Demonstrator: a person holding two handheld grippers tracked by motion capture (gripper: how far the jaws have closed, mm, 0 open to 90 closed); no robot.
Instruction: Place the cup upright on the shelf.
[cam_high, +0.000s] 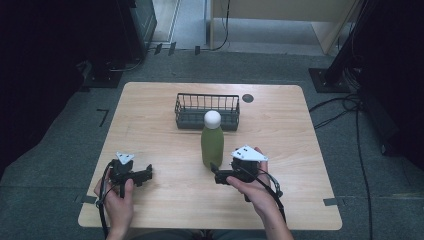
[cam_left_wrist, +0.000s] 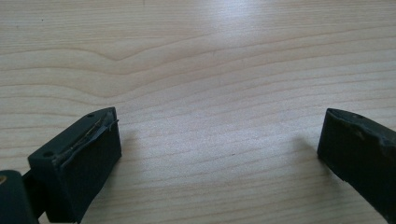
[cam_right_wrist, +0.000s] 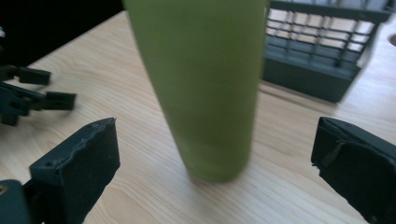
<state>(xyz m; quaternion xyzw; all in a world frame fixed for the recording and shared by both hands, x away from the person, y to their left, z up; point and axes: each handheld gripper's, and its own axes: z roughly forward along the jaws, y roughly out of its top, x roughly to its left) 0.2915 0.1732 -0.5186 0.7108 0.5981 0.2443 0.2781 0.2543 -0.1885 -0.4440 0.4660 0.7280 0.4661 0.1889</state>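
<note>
A green bottle (cam_high: 212, 145) with a white round cap stands upright on the wooden table (cam_high: 150, 210), just in front of a dark wire basket (cam_high: 207, 112). My right gripper (cam_high: 216, 174) is open at the bottle's base, slightly to its right and nearer the person. In the right gripper view the bottle (cam_right_wrist: 205, 84) stands between and just beyond the two spread jaws, apart from both. My left gripper (cam_high: 148, 173) is open over bare wood at the left, and its jaws are spread wide over the tabletop (cam_left_wrist: 210, 70) with nothing between them.
The basket (cam_right_wrist: 322, 56) sits behind and to the right of the bottle in the right gripper view, where the left gripper (cam_right_wrist: 32, 93) lies at the far left. A small dark round hole (cam_high: 248, 98) marks the table beside the basket. Cables run over the grey floor.
</note>
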